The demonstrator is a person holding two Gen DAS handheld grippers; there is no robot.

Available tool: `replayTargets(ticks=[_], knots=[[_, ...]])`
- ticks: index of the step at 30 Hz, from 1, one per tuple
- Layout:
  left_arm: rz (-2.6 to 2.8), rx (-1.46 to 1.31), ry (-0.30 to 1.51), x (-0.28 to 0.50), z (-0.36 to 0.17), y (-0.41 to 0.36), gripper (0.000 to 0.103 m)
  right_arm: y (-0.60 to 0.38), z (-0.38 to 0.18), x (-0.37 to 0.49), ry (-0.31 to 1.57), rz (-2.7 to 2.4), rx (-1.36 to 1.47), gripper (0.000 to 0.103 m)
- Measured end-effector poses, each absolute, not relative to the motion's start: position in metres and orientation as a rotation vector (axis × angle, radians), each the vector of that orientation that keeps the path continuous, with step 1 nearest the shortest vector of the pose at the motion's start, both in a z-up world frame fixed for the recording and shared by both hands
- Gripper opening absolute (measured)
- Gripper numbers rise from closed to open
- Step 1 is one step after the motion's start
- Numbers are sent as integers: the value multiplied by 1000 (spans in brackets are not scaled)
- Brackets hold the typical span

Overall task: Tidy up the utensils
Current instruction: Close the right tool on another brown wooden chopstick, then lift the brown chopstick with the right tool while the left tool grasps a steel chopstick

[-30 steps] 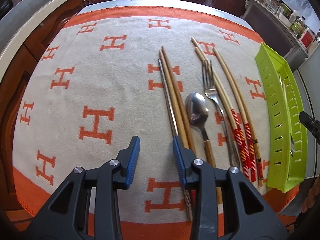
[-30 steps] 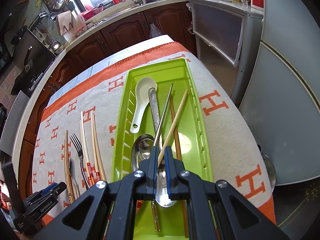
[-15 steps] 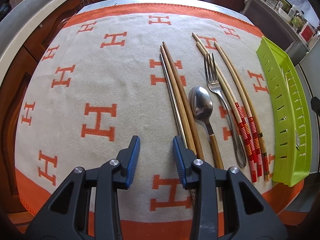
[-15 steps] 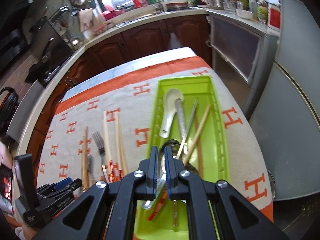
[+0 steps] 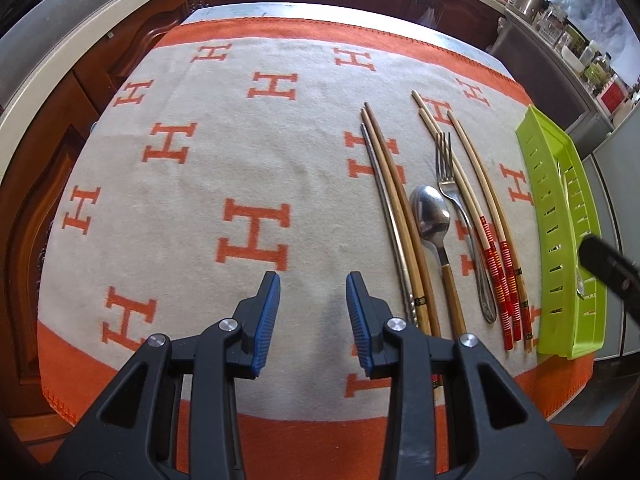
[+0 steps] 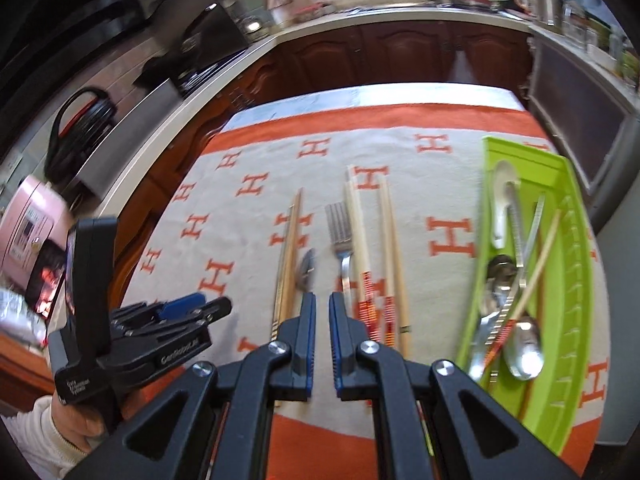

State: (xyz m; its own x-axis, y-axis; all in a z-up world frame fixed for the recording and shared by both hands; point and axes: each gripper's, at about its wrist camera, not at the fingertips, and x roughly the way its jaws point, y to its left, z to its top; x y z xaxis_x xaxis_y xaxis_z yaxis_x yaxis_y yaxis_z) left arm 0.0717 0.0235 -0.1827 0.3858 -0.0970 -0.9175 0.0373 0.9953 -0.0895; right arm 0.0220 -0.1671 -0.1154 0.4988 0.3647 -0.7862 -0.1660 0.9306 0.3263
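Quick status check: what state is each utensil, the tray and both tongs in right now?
Left tongs: open, empty.
Right tongs: nearly closed, narrow gap, empty.
Green tray: on cloth, holds several utensils.
White soup spoon: in tray.
Fork: flat on cloth.
Wooden-handled spoon: flat on cloth, bowl up.
Red-banded chopsticks: on cloth beside tray.
Brown chopsticks: on cloth.

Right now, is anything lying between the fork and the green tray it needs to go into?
Yes. The red-banded chopsticks lie on the cloth between the fork and the green tray, so the fork has to be lifted over them.
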Motion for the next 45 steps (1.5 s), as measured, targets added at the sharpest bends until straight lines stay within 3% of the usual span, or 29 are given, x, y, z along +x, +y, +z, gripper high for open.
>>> replayTargets(ticks=[9, 19, 35, 45], knots=[[-80, -94, 1169, 70, -183, 42, 31, -119, -161, 38, 1149, 470, 179, 6], [-85, -115, 1180, 73, -188, 46, 31, -107, -185, 53, 1195, 378, 104, 6], [-98, -124, 1191, 75, -192, 41, 31, -84, -188, 63, 1146, 328, -46, 8], [-145, -131, 1191, 78, -193, 28, 31, -124, -166, 53, 1089, 369, 178, 6]])
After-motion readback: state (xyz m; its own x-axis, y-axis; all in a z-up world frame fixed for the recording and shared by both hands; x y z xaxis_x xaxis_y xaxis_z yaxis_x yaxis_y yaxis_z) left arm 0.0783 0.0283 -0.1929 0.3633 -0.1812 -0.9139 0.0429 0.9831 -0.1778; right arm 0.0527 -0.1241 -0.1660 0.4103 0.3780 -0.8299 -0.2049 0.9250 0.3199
